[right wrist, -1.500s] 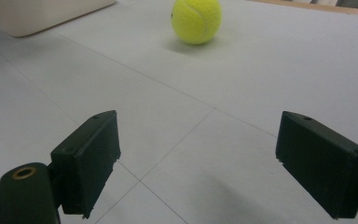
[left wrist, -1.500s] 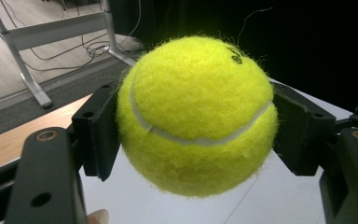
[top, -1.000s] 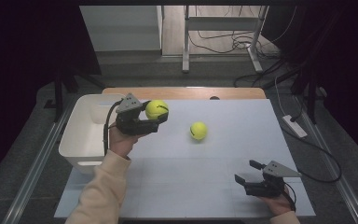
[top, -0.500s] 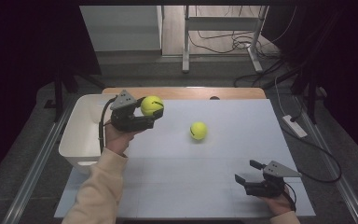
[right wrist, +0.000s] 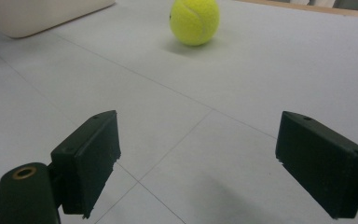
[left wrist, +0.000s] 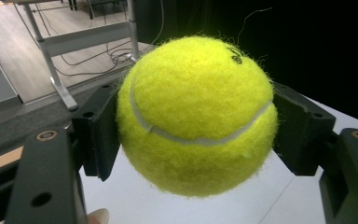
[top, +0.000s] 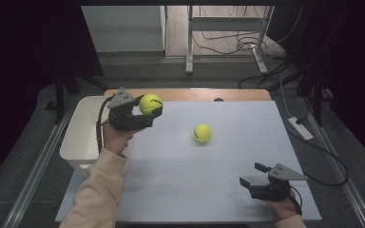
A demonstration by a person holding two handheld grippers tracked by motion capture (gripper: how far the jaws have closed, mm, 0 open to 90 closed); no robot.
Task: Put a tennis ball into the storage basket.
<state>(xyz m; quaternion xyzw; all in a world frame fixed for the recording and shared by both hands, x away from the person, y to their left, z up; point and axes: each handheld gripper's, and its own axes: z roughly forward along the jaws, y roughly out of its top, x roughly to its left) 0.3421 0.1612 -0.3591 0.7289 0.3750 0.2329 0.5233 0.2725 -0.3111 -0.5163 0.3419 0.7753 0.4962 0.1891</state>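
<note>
My left gripper (top: 152,108) is shut on a yellow tennis ball (top: 149,102) and holds it in the air at the table's back left, beside the white bin (top: 78,137). In the left gripper view the same ball (left wrist: 196,114) is squeezed between both black pads. A second tennis ball (top: 202,133) lies on the white table near the middle; it is seen farther off (right wrist: 195,20) in the right gripper view. My right gripper (top: 253,174) rests low at the front right, jaws wide open and bare (right wrist: 209,161), pointing toward that ball.
The white bin stands off the table's left edge; its corner (right wrist: 37,16) appears in the right gripper view. A wooden strip (top: 195,94) runs along the table's far edge. Cables and metal legs (top: 228,42) lie on the floor beyond.
My left hand has carried the held ball to the left and slightly back, nearer the white bin. The right gripper and the loose ball have stayed in place.
</note>
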